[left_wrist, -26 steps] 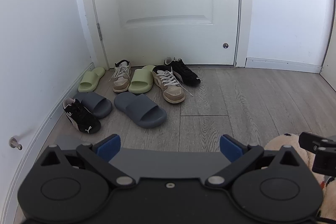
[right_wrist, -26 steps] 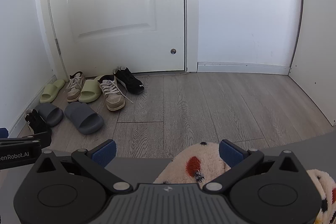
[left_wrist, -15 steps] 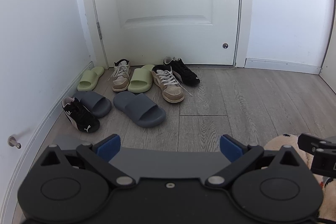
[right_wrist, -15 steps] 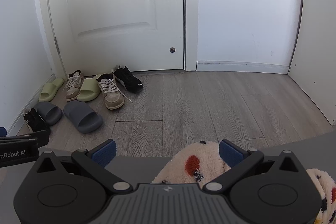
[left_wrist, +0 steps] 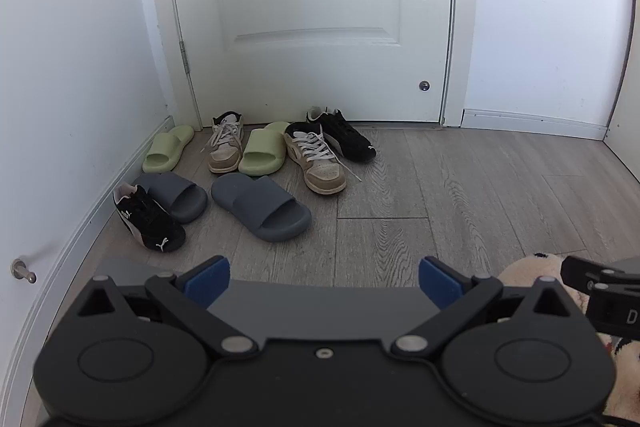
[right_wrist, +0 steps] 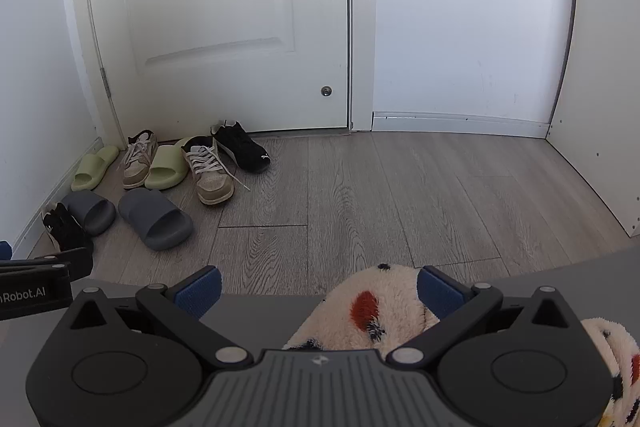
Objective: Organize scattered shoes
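Left gripper (left_wrist: 323,275), nearest in its own view: blue-padded fingers spread wide, nothing between them, held above a grey flat surface (left_wrist: 320,293) at the frame's lower edge. Right gripper (right_wrist: 318,285): jaws likewise spread, a fluffy cream slipper (right_wrist: 378,311) with red and black spots lying on the grey surface between the pads, its toe near the right pad (right_wrist: 436,291); whether pad and fleece touched could not be told, and no grip was evident. Beyond, on wood-plank floor (left_wrist: 460,195), eight shoes stood scattered toward the left corner. Closest: black sneaker (left_wrist: 149,219) with white trim, just beside the left baseboard, toe toward the camera, its heel touching or overlapping a grey slide (left_wrist: 176,195). Second grey slide (left_wrist: 262,207) lay to the right of the first, angled, apart from it. Behind these, a row nearer the door: light green slide (left_wrist: 166,148) by the left wall; beige laced sneaker (left_wrist: 226,143); second light green slide (left_wrist: 264,149) just beside it; second beige sneaker (left_wrist: 318,159), laces trailing on the floor to its right, pressed against the green slide; second black sneaker (left_wrist: 342,139) behind and to the right, heel close to the door. White panelled door (left_wrist: 320,7), shut, with a small metal fitting (left_wrist: 424,85) low on its right side; white walls and baseboard either side; a metal doorstop (left_wrist: 22,270) on the left baseboard
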